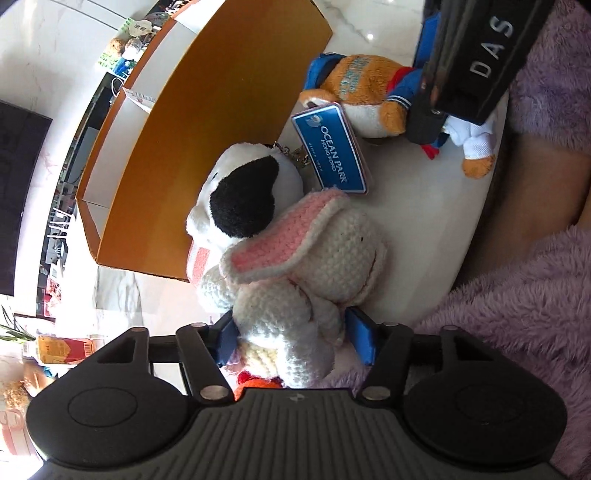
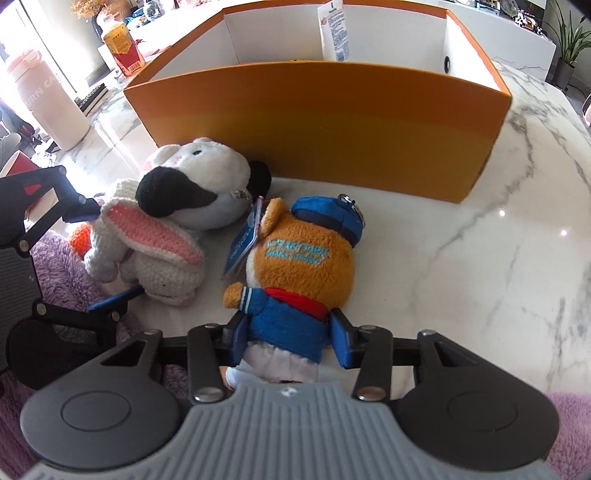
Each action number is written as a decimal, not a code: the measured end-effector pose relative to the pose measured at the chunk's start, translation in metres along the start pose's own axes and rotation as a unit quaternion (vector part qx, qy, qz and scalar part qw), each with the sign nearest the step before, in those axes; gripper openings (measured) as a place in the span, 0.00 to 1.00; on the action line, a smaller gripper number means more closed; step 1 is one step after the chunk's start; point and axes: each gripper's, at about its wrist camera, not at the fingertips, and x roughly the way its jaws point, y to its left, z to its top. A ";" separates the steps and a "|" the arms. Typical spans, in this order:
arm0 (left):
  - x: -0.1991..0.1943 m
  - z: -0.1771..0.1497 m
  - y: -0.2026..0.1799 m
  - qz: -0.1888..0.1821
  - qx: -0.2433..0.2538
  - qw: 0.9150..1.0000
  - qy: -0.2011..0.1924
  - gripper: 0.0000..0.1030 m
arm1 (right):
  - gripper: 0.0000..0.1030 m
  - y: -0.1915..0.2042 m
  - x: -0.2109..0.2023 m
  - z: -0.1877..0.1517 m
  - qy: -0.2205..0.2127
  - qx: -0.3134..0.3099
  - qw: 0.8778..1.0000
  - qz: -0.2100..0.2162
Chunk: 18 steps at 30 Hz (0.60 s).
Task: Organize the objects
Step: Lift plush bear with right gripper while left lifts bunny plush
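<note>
A white crochet bunny [image 1: 295, 273] with pink ears lies on the marble table [image 2: 498, 258], and my left gripper [image 1: 293, 339] is shut on its body, one blue pad on each side. An orange crochet piece [image 1: 258, 384] peeks out under it. My right gripper [image 2: 290, 339] is shut on the blue jacket of a tan plush bear [image 2: 303, 254] in a blue cap. The bear lies face down and carries a blue Ocean Park tag [image 1: 332, 147]. A white plush [image 2: 199, 192] with a black patch rests between the two toys, against the orange box [image 2: 332, 122].
The box is open on top, white inside, with a printed card [image 2: 334, 33] standing in it. To the far left stand a white bottle [image 2: 48, 103] and a red-yellow carton [image 2: 123, 48]. Purple fluffy sleeves [image 1: 517, 332] border the table's near edge. Bare marble lies to the right.
</note>
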 end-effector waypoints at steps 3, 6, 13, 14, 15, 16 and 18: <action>-0.009 -0.001 0.006 -0.027 -0.048 0.998 -0.009 0.59 | 0.46 -0.005 -0.002 -0.005 0.001 0.006 1.000 -0.006; -0.019 0.003 0.014 -0.079 -0.103 0.991 -0.023 0.58 | 0.46 -0.011 -0.005 -0.009 0.000 0.018 1.000 -0.011; -0.022 0.009 0.028 -0.191 -0.288 0.937 -0.045 0.58 | 0.46 -0.030 -0.009 -0.014 -0.001 0.054 0.998 -0.018; -0.020 0.008 0.031 -0.205 -0.320 0.924 -0.044 0.58 | 0.46 -0.039 -0.017 -0.022 -0.001 0.060 0.998 -0.017; -0.018 0.007 0.035 -0.220 -0.354 0.908 -0.042 0.59 | 0.46 -0.042 -0.019 -0.024 -0.001 0.066 0.998 -0.015; -0.012 0.007 0.043 -0.238 -0.388 0.890 -0.039 0.59 | 0.46 -0.045 -0.020 -0.026 -0.001 0.070 0.997 -0.012; -0.003 0.006 0.055 -0.273 -0.442 0.854 -0.038 0.60 | 0.46 -0.049 -0.023 -0.030 -0.001 0.078 0.997 -0.008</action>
